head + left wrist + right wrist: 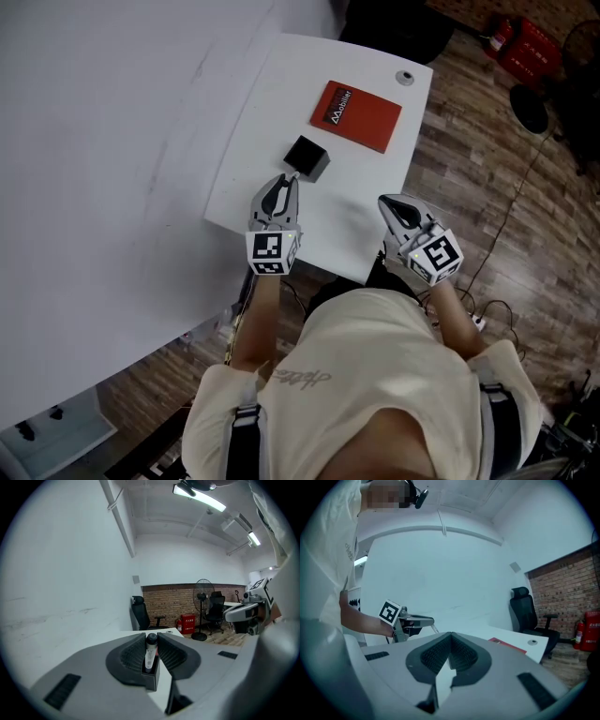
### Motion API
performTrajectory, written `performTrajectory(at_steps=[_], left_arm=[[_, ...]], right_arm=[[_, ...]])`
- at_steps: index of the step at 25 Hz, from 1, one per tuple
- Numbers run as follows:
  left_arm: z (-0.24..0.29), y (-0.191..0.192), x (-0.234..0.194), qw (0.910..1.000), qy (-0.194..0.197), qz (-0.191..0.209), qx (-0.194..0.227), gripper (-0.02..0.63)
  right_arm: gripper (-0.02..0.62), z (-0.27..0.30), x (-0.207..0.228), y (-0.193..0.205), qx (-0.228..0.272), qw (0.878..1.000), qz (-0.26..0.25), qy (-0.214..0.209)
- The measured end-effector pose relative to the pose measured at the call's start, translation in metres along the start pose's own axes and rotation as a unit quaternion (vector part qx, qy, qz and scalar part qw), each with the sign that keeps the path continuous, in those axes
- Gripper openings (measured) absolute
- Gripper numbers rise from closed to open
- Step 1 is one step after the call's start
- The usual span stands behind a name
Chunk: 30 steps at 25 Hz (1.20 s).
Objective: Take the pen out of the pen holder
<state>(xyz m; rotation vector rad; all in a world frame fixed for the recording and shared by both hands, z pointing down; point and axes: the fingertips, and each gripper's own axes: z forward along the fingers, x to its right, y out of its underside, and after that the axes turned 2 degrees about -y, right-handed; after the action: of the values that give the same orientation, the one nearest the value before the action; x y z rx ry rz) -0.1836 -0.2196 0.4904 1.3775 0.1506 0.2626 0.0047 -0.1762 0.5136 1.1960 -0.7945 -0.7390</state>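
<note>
Step in hand: grasping. The left gripper [151, 638] has its jaws drawn in on the cap of the pen [150, 654], apparently pinching it. The pen stands upright in the holder [151, 679], not yet lifted.

Next move, as judged: a straight upward pull, so the holder stays on the table [281, 94].

The right gripper [451, 635] has jaws together on nothing, at 4 o'clock of the holder [307, 157].

The head view does not show the pen. It alone places the book [356, 114] at 1 o'clock of the holder.
</note>
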Motion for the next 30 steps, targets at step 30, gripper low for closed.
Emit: performTrajectory(at_steps=[30], left_arm=[[-0.083, -0.03, 0.008, 0.9996, -0.018, -0.006, 0.021, 0.086]], right_arm=[[0.006, 0.003, -0.017, -0.048, 0.036, 0.998, -0.043, -0.018]])
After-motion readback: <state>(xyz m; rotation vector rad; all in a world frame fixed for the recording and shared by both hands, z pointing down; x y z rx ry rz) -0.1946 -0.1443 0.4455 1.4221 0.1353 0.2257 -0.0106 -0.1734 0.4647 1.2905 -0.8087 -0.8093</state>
